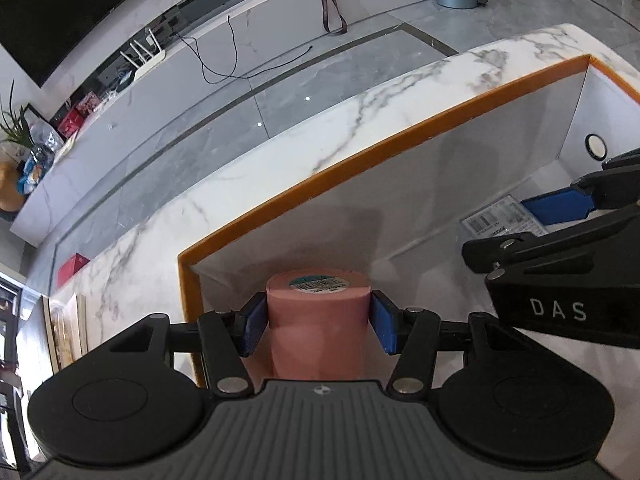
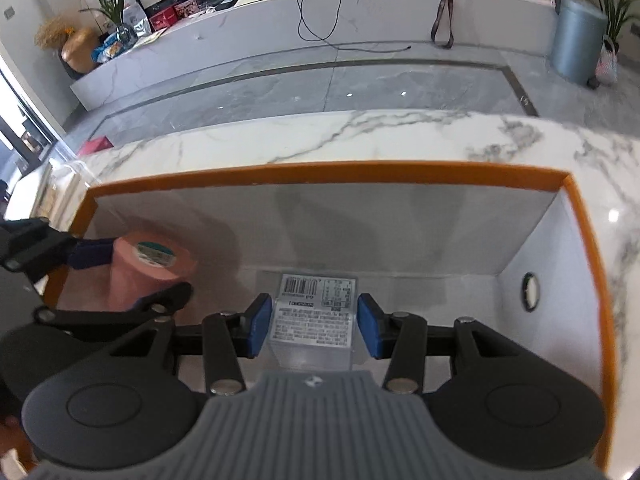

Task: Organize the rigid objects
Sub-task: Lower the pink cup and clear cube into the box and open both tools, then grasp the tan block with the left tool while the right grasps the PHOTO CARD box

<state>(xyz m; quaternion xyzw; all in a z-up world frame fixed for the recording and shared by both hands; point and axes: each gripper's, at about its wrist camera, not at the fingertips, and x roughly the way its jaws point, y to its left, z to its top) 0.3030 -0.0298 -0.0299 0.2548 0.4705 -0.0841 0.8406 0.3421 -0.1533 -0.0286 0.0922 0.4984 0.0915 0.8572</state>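
Gripping the pink cylinder [image 1: 318,320] by its sides, long axis upright, the left gripper [image 1: 318,326] holds it at the orange-rimmed box's [image 2: 320,174] left end; mid-box, the right gripper [image 2: 312,326] brackets a clear labelled case [image 2: 314,320], pad contact unclear.

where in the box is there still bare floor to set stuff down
Bare floor lies between the pink roll and the clear case, and between the case and the right wall of the box. The left corner is crowded by the roll and left tool.

Box [image 2: 328,174] middle free (walls around)
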